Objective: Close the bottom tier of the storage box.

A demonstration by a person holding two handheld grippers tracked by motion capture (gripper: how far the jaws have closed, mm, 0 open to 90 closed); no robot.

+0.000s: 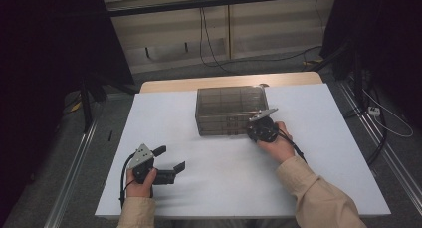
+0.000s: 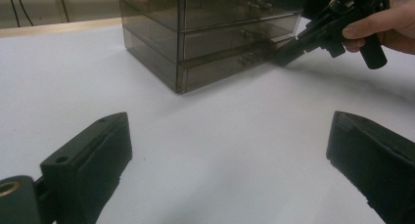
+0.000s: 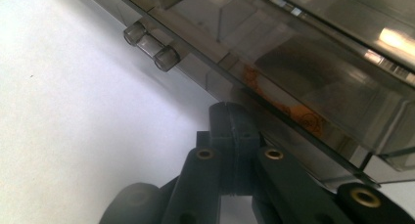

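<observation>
A smoky see-through drawer box [image 1: 229, 108] stands at the middle back of the white table [image 1: 199, 188], its stacked drawers [image 2: 215, 33] facing the person. My right gripper [image 1: 249, 129] is shut, and its joined tips [image 3: 232, 111] touch the front of the bottom drawer [image 3: 303, 53] near the box's right corner, with nothing seen between the pads. The drawer's clear knob [image 3: 150, 45] lies apart from the tips, to their left. Something orange [image 3: 303, 119] shows dimly inside that drawer. My left gripper [image 1: 170, 158] rests low over the table's front left, open, its jaws wide with bare table between them [image 2: 230, 136].
A wooden strip [image 1: 229, 81] edges the table's far side. Cables [image 1: 209, 44] trail on the floor behind it and a white socket block [image 1: 373, 110] lies at the right. Metal rails [image 1: 74, 163] run along both sides of the table.
</observation>
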